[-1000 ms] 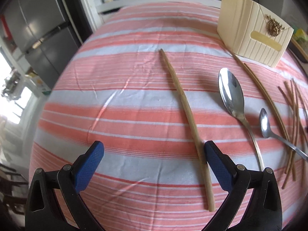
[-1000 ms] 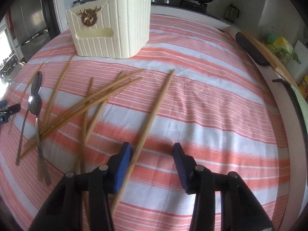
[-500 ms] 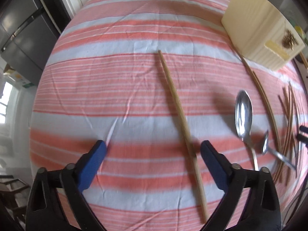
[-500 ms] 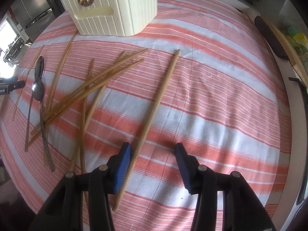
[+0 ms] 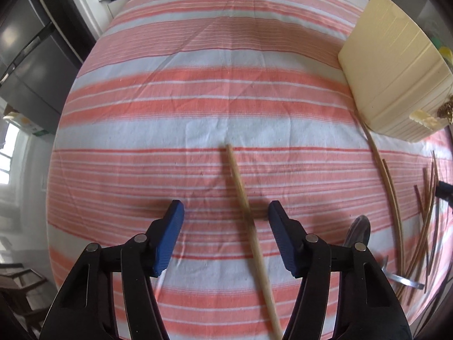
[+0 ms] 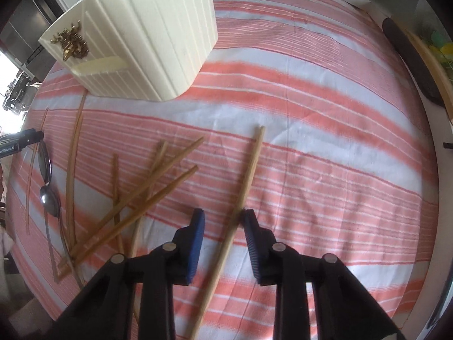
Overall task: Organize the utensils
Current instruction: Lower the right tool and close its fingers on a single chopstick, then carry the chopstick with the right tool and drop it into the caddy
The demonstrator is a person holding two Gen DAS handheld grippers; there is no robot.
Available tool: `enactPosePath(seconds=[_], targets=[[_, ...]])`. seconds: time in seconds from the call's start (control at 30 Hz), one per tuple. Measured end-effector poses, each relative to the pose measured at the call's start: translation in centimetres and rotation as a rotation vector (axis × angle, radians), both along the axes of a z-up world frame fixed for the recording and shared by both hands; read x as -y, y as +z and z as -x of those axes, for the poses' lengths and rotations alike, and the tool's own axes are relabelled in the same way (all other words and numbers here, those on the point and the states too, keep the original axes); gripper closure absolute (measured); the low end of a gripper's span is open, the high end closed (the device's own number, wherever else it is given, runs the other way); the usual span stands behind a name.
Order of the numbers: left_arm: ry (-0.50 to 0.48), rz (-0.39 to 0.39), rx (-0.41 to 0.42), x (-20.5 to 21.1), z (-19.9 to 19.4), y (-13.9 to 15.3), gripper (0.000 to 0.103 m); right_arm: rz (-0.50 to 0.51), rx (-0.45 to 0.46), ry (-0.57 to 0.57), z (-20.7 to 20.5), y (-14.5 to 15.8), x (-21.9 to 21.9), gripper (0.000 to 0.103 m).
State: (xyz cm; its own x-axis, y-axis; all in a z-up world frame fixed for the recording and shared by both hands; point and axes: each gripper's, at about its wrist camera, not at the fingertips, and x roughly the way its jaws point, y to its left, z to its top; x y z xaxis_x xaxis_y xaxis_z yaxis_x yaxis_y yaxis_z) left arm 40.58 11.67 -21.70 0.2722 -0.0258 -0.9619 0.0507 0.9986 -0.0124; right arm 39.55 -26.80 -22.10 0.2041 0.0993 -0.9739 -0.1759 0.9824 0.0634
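In the left wrist view the left gripper [image 5: 226, 228] points steeply down at a counter [image 5: 198, 90] covered in a pink-and-white striped cloth; its blue jaws are closing, with a gap left on either side of a single pale wooden chopstick [image 5: 249, 218] that runs between them from the middle of the frame to the bottom edge; neither pad presses on it. At the upper right of that frame stands a cream ribbed utensil holder [image 5: 393, 70]; below it, along the right edge, lie thin brown chopsticks [image 5: 393, 198] and part of a metal spoon [image 5: 358, 229] half hidden behind the right jaw.

In the right wrist view the right gripper [image 6: 222, 228] also points down; its jaws are closing and stand narrow around another pale chopstick [image 6: 249, 181], which slants from the centre of the frame to the bottom; the right pad meets the stick, the left pad is just apart from it, so it is not yet clamped. The holder [image 6: 147, 36] fills the upper left, a gold ornament [image 6: 70, 42] on its front face. Left of the gripper a loose heap of crossed chopsticks [image 6: 141, 198] lies on the cloth; further left are two spoons [image 6: 48, 187], bowls end to end, beside a long thin stick [image 6: 70, 175]; the tip of the other gripper [image 6: 25, 138] shows at the left edge.
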Motion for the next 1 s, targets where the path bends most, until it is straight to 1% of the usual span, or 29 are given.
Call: enactPosePath(seconds=[0.07, 0.13, 0.17, 0.2, 0.27, 0.3, 0.33, 0.37, 0.43, 0.47, 0.53, 0.6, 0.67, 0.7, 0.73, 0.8, 0.87, 0.9, 0.97, 1.0], targets=[[-0.003, -0.002, 0.002, 0.2, -0.3, -0.3, 0.044, -0.004, 0.004, -0.015, -1.5, 0.0, -0.1, 0.079], [0.001, 0.006, 0.0, 0.2, -0.7, -0.2, 0.046, -0.006, 0.01, -0.033, -3.0, 0.1, -0.1, 0.083], [0.003, 0.012, -0.001, -0.1, -1.8, -0.3, 0.046, -0.005, 0.014, -0.042, -4.1, 0.1, -0.1, 0.087], [0.004, 0.017, -0.001, -0.1, -2.1, -0.3, 0.047, -0.004, 0.018, -0.051, -4.9, 0.1, -0.1, 0.091], [0.0, 0.012, 0.008, -0.4, -2.2, -0.2, 0.056, -0.014, 0.017, -0.07, -6.6, 0.2, 0.0, 0.095], [-0.004, 0.008, 0.013, -0.4, -2.4, -0.1, 0.069, -0.027, 0.017, -0.083, -7.2, 0.3, 0.1, 0.096], [-0.009, 0.013, 0.017, -0.4, -2.7, 0.0, 0.086, -0.034, 0.021, -0.092, -7.9, 0.1, 0.2, 0.097], [-0.014, 0.034, 0.016, -0.5, -3.0, 0.1, 0.093, -0.037, 0.029, -0.098, -8.3, 0.2, 0.4, 0.097], [-0.008, 0.069, 0.015, -1.1, -3.9, 0.2, 0.096, -0.047, 0.054, -0.105, -9.0, 0.7, 0.9, 0.097], [-0.005, 0.078, 0.025, -1.1, -2.2, 0.3, 0.097, -0.057, 0.068, -0.111, -9.0, 0.9, 1.3, 0.097], [-0.001, 0.095, 0.058, -1.4, -2.1, 1.2, 0.099, -0.085, 0.106, -0.118, -8.5, 1.7, 2.7, 0.097], [-0.001, 0.121, 0.103, -1.6, -1.5, 2.8, 0.099, -0.105, 0.154, -0.113, -8.0, 3.4, 3.0, 0.097], [-0.006, 0.145, 0.167, -2.2, -0.3, 5.3, 0.099, -0.124, 0.199, -0.103, -6.7, 5.1, 3.2, 0.097], [-0.009, 0.154, 0.197, -1.2, 0.6, 6.6, 0.099, -0.134, 0.226, -0.096, -6.2, 6.3, 3.3, 0.097], [-0.016, 0.165, 0.236, -1.1, 1.4, 8.3, 0.099, -0.141, 0.249, -0.089, -4.1, 6.9, 3.4, 0.097], [-0.03, 0.19, 0.301, -1.1, 3.7, 11.0, 0.099, -0.149, 0.301, -0.073, -2.5, 9.0, 3.5, 0.097], [-0.054, 0.213, 0.373, -1.1, 5.8, 14.3, 0.099, -0.153, 0.348, -0.059, 0.2, 11.4, 3.0, 0.097], [-0.066, 0.224, 0.405, -1.4, 7.1, 15.6, 0.099, -0.158, 0.371, -0.05, 1.4, 12.2, 3.6, 0.097], [-0.086, 0.247, 0.455, -1.3, 8.7, 17.4, 0.099, -0.168, 0.411, -0.023, 3.6, 13.8, 3.4, 0.097], [-0.094, 0.262, 0.485, -1.2, 9.5, 18.6, 0.099, -0.173, 0.425, -0.005, 5.5, 15.1, 2.3, 0.097]])
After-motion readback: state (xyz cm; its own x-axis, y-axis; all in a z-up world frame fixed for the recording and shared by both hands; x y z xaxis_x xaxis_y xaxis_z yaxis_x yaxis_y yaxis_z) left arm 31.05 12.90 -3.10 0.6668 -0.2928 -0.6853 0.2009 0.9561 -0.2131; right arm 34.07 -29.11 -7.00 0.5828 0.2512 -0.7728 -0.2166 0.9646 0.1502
